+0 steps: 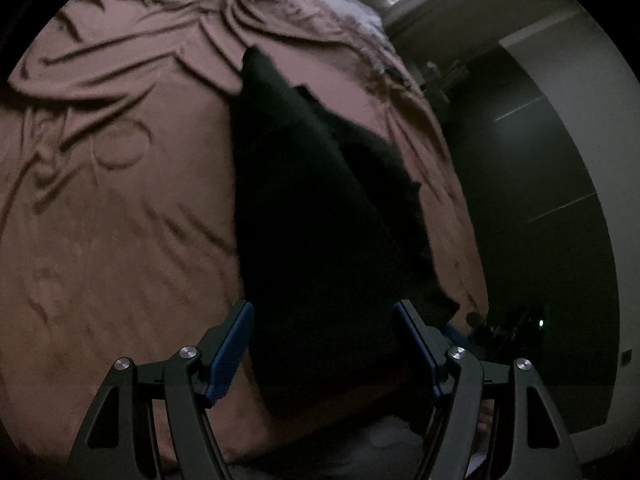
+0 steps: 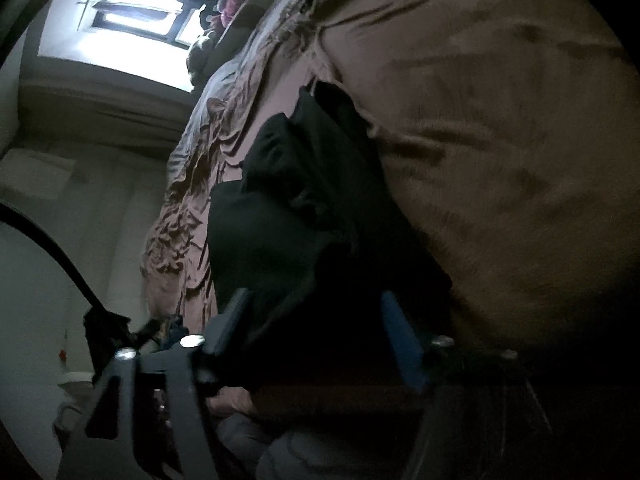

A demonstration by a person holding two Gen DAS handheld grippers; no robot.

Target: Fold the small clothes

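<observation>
The bed (image 1: 120, 208), spread with a rumpled brown sheet, is the landmark here, and its creases are the first hazard: a claw closing low on the cloth could pinch the sheet along with it and drag both out of line. The black garment (image 1: 304, 208) lies on the bed near its floor-side edge, a long dark piece with an upper layer lapped over a lower one; its near end hangs toward that edge, so a pull on one layer alone could slide the rest off the bed or undo the lap. The dark fabric in dim light hides its hems, so a grab may well land on the wrong layer. The left claw (image 1: 324, 316) stands spread, blue pads either side of the garment's near end, the cloth between them and seemingly not squeezed. The right claw (image 2: 314, 308) is likewise spread over the same garment (image 2: 304, 208), toward the bed's edge, though the murk there leaves it uncertain whether its pads touch the cloth
</observation>
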